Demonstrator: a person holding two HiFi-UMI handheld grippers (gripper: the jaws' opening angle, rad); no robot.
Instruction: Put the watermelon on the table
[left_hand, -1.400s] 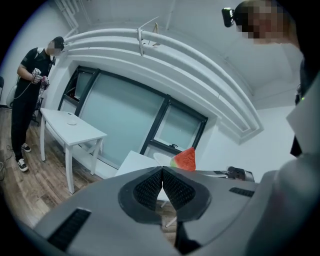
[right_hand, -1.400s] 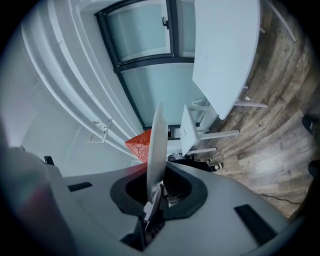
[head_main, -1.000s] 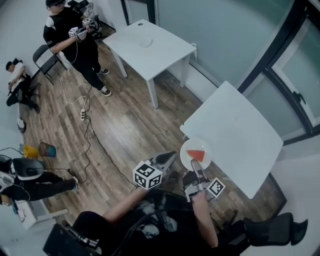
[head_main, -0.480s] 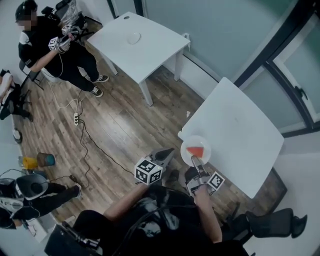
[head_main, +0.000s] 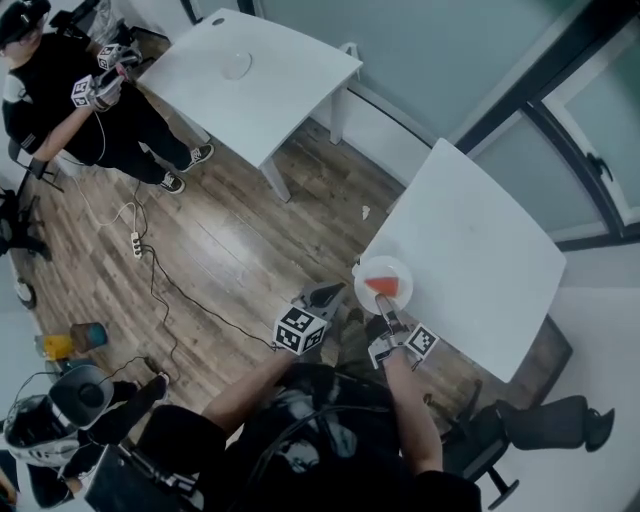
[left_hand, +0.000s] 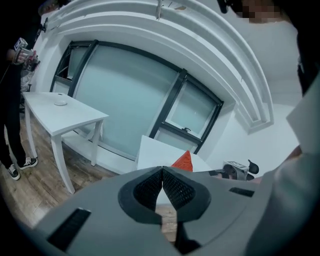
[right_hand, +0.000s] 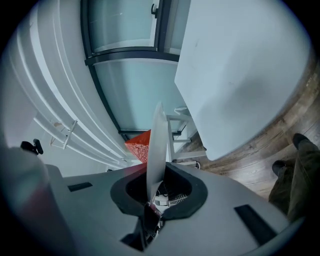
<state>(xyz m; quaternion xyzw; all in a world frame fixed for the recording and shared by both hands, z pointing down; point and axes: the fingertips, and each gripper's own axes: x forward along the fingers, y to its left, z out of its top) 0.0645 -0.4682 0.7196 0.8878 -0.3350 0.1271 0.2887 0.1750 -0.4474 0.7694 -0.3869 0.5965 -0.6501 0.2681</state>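
Observation:
A red watermelon slice (head_main: 383, 286) lies on a small white plate (head_main: 371, 271). My right gripper (head_main: 384, 312) is shut on the plate's near rim. The plate overlaps the near left corner of the white table (head_main: 470, 250); whether it touches the top I cannot tell. In the right gripper view the plate (right_hand: 156, 145) stands edge-on between the jaws, with the watermelon slice (right_hand: 139, 145) to its left and the table (right_hand: 240, 70) beyond. My left gripper (head_main: 330, 295) is shut and empty, left of the plate. In its own view my left gripper (left_hand: 162, 174) shows closed pads, and the slice (left_hand: 184, 161) peeks above them.
A second white table (head_main: 270, 80) with a small dish (head_main: 236, 66) stands at the upper left, and a person (head_main: 60, 90) with grippers stands beside it. A power strip and cable (head_main: 135, 243) trail across the wood floor. A black chair (head_main: 540, 425) is at the lower right.
Both grippers and the plate with the slice have moved up the picture, closer to the near table's corner. The far table and the standing person have slid left in the view.

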